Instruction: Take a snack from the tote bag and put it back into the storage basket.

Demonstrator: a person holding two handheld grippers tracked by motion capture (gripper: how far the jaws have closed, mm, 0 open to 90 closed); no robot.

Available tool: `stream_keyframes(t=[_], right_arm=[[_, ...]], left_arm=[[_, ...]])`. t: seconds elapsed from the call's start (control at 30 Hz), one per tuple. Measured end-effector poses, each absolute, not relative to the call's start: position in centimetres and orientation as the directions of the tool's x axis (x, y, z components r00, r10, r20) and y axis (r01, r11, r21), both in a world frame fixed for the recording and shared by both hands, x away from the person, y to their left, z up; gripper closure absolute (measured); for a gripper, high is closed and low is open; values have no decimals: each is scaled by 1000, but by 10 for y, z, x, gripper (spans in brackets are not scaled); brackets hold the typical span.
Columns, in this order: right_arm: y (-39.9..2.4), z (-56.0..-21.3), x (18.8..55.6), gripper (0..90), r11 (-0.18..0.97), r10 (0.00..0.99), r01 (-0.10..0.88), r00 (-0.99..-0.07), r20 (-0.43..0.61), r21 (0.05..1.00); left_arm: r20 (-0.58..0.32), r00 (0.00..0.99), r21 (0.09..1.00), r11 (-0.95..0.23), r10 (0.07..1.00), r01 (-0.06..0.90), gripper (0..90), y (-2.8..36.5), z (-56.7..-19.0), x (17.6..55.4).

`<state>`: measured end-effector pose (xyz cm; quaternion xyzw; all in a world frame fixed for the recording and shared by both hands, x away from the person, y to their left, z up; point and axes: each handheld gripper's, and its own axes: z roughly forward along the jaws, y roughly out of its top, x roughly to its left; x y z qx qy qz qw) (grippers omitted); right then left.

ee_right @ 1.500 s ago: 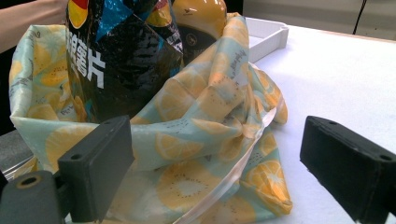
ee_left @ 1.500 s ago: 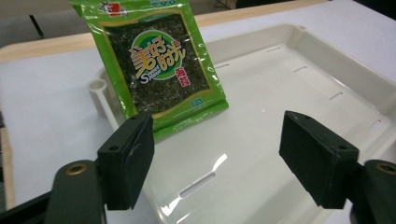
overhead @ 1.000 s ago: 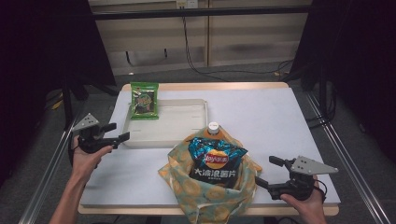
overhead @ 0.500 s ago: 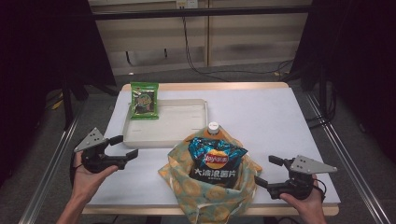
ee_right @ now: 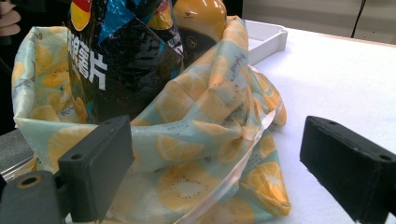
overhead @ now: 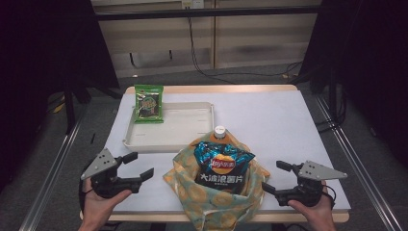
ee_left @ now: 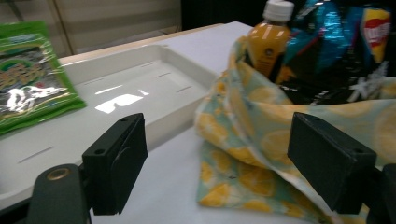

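Lemon-print bag, chip packet and bottle upright inside

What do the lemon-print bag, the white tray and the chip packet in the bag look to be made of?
The bag looks like thin, slightly glossy cloth: it folds and creases softly, and a clear strip, probably plastic, runs down its side. The tray seems smooth moulded plastic, since light glares off its floor. The chip packet looks like crinkled, shiny printed foil or film.
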<state>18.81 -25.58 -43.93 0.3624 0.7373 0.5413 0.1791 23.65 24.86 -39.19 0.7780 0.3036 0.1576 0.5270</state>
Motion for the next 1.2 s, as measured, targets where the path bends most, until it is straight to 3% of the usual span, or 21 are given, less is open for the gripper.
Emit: stream_keyframes(t=[0.1, 0.2, 0.63, 0.8, 1.2], right_arm=[[-257, -440, 188, 87, 151, 731, 344, -670, 129, 927], [-256, -439, 189, 88, 151, 729, 342, -672, 129, 928], [-256, -439, 188, 87, 155, 725, 338, -678, 125, 928], [-255, -440, 189, 87, 157, 724, 341, -678, 127, 927], [-255, -439, 188, 87, 158, 721, 341, -681, 127, 927]], left_arm=[[-73, 787, 917, -270, 613, 295, 207, 240, -392, 235], [-129, 811, 917, -242, 570, 316, 213, 225, -394, 241], [-114, 879, 935, -249, 462, 252, 304, 179, -383, 258], [-111, 909, 939, -257, 402, 229, 311, 149, -376, 260], [-140, 927, 941, -244, 347, 233, 306, 127, -368, 285]])
